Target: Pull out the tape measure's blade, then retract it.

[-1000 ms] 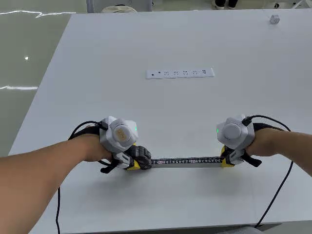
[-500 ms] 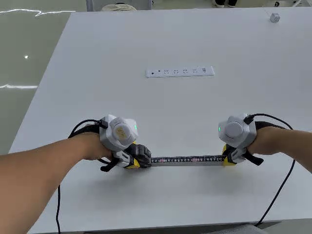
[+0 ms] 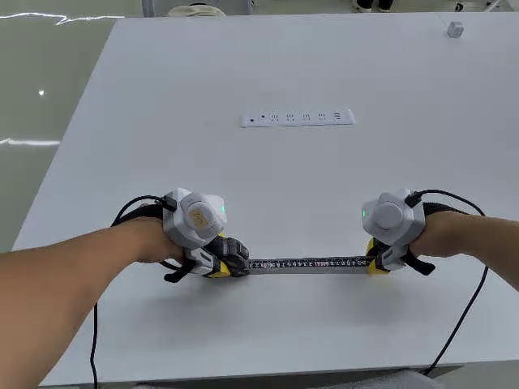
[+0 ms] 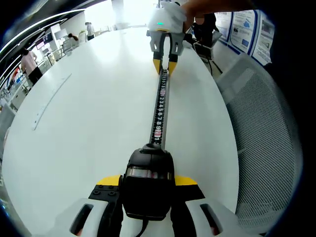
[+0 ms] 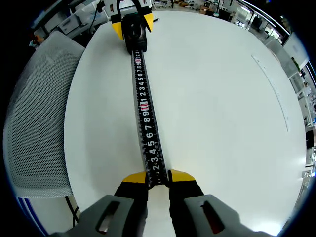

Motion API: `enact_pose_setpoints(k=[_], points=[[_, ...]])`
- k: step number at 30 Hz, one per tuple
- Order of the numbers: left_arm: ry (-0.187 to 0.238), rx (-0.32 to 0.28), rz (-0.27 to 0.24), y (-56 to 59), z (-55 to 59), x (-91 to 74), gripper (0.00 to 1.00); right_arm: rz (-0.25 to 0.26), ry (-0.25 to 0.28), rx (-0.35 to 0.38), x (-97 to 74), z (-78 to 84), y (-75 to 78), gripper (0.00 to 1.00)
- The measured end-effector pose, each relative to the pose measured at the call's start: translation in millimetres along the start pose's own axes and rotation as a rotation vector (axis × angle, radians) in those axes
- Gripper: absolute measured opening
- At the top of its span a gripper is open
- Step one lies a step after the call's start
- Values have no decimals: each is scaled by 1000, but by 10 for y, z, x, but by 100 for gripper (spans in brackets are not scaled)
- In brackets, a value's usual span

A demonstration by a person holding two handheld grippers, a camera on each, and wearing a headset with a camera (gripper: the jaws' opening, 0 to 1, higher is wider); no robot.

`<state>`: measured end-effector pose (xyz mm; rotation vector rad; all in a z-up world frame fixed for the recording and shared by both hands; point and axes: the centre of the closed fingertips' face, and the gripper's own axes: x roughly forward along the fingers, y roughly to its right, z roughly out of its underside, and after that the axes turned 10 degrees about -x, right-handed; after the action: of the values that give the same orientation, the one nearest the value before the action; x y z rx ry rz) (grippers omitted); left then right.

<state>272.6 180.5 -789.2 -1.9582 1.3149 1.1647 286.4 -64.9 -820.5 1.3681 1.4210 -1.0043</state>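
Note:
A black tape measure case [image 3: 233, 258] [image 4: 148, 183] lies near the table's front edge, and my left gripper [image 3: 220, 266] [image 4: 147, 181] is shut on it. Its blade [image 3: 308, 263] [image 4: 160, 108] [image 5: 144, 118], black with white numbers, runs straight to the right just over the white table [image 3: 284, 186]. My right gripper [image 3: 375, 265] [image 5: 158, 178] is shut on the blade's end, its yellow-tipped fingers [image 5: 134, 178] pinching it. In the right gripper view the case [image 5: 134, 29] sits at the far end between the left gripper's yellow tips. In the left gripper view, the right gripper [image 4: 164, 61] holds the far end.
A white power strip [image 3: 298, 118] lies flat mid-table, beyond the grippers. A small grey object [image 3: 454, 30] sits at the far right corner. Black cables [image 3: 462, 316] trail from both grippers over the front edge. A mesh chair [image 5: 37, 123] stands beside the table.
The grippers and the blade keep about the same spread; the small shift of the picture looks like head movement.

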Motion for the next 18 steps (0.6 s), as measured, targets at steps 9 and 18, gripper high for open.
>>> enact_pose_setpoints(k=[9,18], points=[[2,-3,-4,0,-4,-4,34,-8,-37,-10,10,-9,4,15],[-14,21,-13,-2,-14,-2,34,-16,-27,-25,1,-2,9,16]])
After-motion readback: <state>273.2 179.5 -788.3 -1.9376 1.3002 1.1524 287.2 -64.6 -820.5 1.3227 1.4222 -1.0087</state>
